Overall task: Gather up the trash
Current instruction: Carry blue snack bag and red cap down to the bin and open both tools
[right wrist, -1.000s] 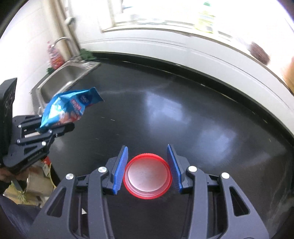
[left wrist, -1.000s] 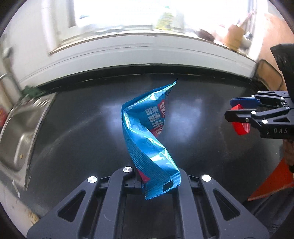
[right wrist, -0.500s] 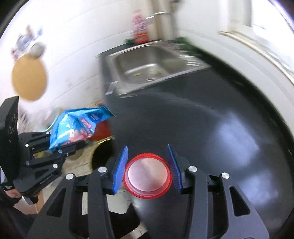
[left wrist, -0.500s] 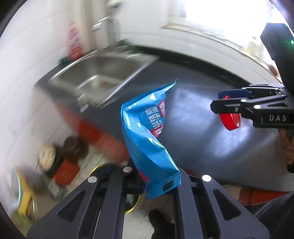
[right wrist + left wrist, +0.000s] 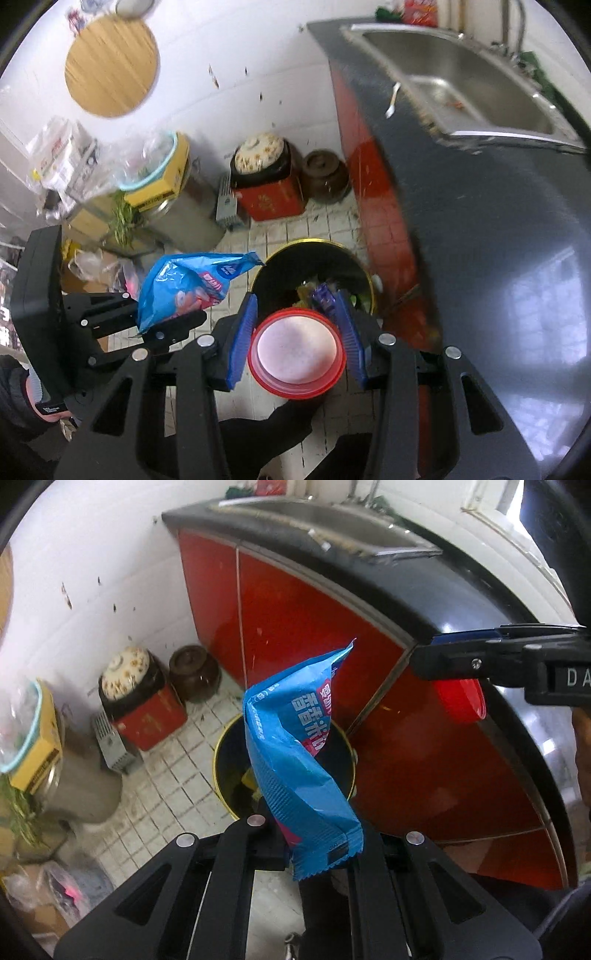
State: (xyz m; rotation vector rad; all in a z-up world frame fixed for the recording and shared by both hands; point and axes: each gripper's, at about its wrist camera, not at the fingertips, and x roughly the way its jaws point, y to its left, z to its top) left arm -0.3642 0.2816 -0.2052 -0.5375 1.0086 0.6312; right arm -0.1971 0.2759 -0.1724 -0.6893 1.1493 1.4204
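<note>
My left gripper (image 5: pixel 314 834) is shut on a crumpled blue snack wrapper (image 5: pixel 295 760), held above a black trash bin with a yellow rim (image 5: pixel 229 797) on the tiled floor. The wrapper (image 5: pixel 188 284) and left gripper (image 5: pixel 173 325) also show in the right wrist view, left of the bin (image 5: pixel 280 258). My right gripper (image 5: pixel 299 343) is shut on a red round lid (image 5: pixel 295 350), held over the bin's near edge. The lid (image 5: pixel 460 701) and right gripper (image 5: pixel 480 657) appear at the right of the left wrist view. The bin holds some trash.
A black countertop (image 5: pixel 498 240) with a steel sink (image 5: pixel 461 81) stands on red cabinets (image 5: pixel 295 609) right of the bin. Jars (image 5: pixel 325 177), a red box (image 5: pixel 269 199), a pot and bags crowd the floor by the white wall. A round wooden board (image 5: pixel 110 66) hangs there.
Both grippers have swung left off the countertop and now tilt down over the floor and trash bin. The wrapper and the lid are still held.
</note>
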